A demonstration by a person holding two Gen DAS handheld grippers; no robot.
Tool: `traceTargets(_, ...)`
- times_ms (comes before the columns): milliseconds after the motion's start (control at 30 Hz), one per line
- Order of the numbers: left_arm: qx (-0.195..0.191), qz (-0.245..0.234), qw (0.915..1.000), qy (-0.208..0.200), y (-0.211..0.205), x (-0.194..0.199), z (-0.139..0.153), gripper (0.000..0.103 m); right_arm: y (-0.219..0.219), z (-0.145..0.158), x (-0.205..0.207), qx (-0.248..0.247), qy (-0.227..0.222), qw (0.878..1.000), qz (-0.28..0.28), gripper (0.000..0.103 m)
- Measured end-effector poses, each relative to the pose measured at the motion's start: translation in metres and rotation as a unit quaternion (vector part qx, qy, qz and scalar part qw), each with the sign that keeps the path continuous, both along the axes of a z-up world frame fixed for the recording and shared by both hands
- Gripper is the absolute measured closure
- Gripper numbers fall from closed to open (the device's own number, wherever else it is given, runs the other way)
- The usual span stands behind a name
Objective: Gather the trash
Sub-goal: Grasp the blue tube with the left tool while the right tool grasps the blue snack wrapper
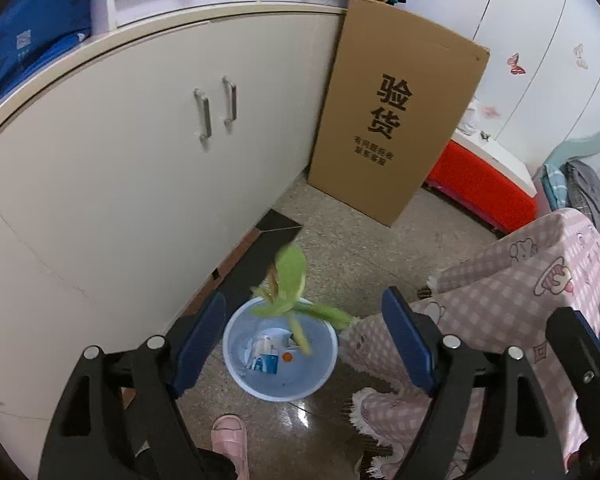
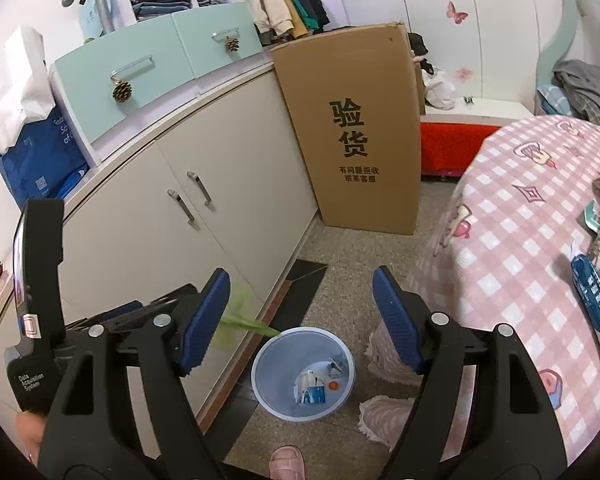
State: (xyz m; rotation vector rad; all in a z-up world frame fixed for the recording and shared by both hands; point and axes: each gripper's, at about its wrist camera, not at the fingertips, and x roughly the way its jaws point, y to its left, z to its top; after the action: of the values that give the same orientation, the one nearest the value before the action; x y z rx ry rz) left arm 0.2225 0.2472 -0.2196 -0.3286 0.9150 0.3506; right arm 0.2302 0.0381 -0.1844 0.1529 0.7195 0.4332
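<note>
Green corn husks [image 1: 290, 292] hang blurred above our pale blue bin [image 1: 236, 364], clear of our left gripper [image 1: 304, 344], spread wide with nothing between its pads. Our right gripper [image 2: 300, 316] gapes empty too. A cardboard box [image 1: 392, 112] leans against cream cabinets [image 1: 140, 160] on the speckled floor [image 1: 360, 248], a pink checked cloth [image 1: 540, 280] draping beside the bin.

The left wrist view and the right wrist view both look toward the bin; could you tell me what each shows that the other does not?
Only the left wrist view shows the whole green husk, blurred, above the bin's far rim and clear of the open left gripper.

Only the right wrist view shows the tabletop litter, including a blue packet, and the pine cones on the mint drawers; its husk is half hidden behind a finger of the open right gripper.

Both show the blue bin holding scraps, the cardboard box, the white cabinet and a pink slipper.
</note>
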Motion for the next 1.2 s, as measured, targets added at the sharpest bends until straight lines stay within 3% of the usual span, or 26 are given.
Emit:
traceTargets(267, -0.008, 0.021, 0.9997, -0.003, 0.001, -0.025, 0.008, 0.024, -0.007, 0.003, -0.011, 0.007, 0.009, 1.000, 0.002, 0.030)
traceTargets(567, -0.005, -0.001, 0.9995, -0.030, -0.027, -0.049, 0.039, 0.024, -0.028, 0.026, -0.037, 0.019, -0.006, 1.000, -0.008, 0.029)
traceTargets(933, -0.003, -0.091, 0.9943, -0.055, -0.122, -0.055, 0.067, 0.024, -0.131, 0.044, -0.068, 0.038, -0.019, 0.995, -0.094, 0.028)
traceTargets(1200, 0.004, -0.150, 0.9875, -0.048, -0.186, -0.045, 0.065, 0.024, -0.210, 0.027, -0.070, 0.056, 0.017, 0.985, -0.160, 0.028)
